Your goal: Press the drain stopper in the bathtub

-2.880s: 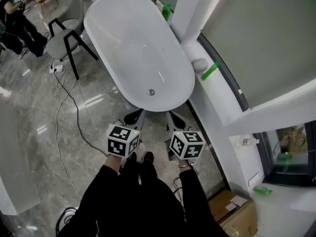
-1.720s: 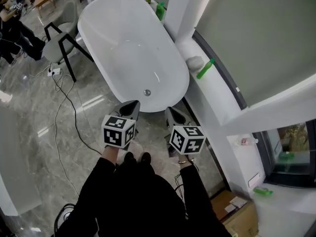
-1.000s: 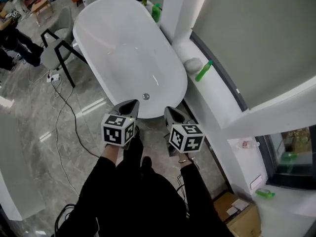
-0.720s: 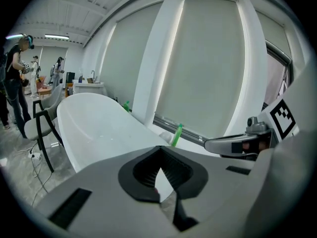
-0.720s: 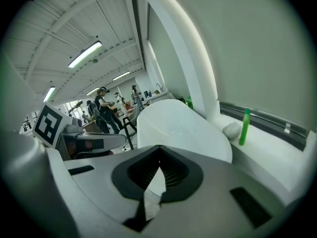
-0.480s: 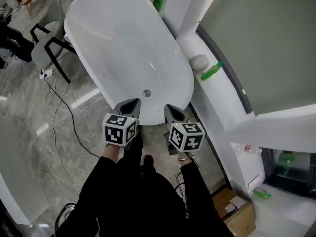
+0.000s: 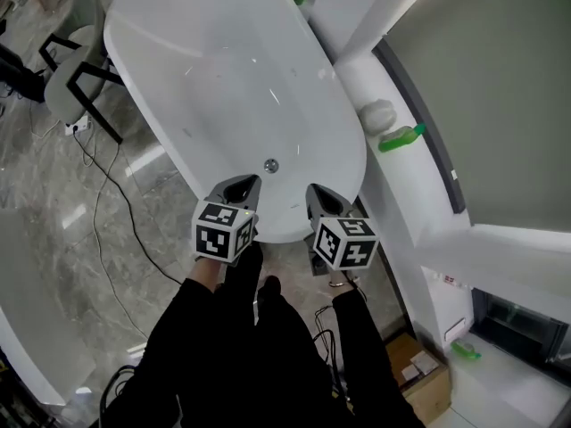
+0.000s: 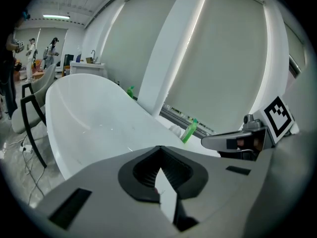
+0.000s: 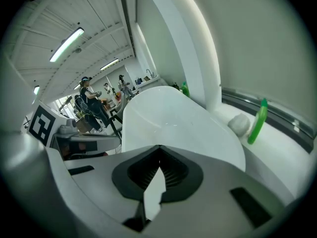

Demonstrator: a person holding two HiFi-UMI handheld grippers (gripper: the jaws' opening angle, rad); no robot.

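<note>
The white oval bathtub (image 7: 175, 128) fills the upper middle of the head view. Its small round metal drain stopper (image 7: 270, 165) sits on the tub floor near the near end. My left gripper (image 7: 243, 184) hangs over the tub's near rim, just short and left of the stopper, jaws shut on nothing. To the stopper's right, level with the left one, my right gripper (image 7: 318, 191) is also shut and empty. In the left gripper view the shut gripper (image 8: 159, 155) points along the bathtub (image 8: 84, 113). The right gripper (image 9: 158, 155) likewise faces the bathtub (image 9: 168, 118). The stopper is hidden in both gripper views.
A white ledge (image 7: 406, 181) runs along the tub's right side with a green bottle (image 7: 400, 138) lying on it and a white round lump (image 7: 376, 112). A grey chair (image 7: 71, 78) and a floor cable (image 7: 107, 203) are left. A cardboard box (image 7: 426, 386) sits low right. People (image 9: 89, 100) stand far back.
The view has closed in on the tub. Both grippers rose from floor height and now reach over its near rim, closer to the drain stopper. Both stayed shut.
</note>
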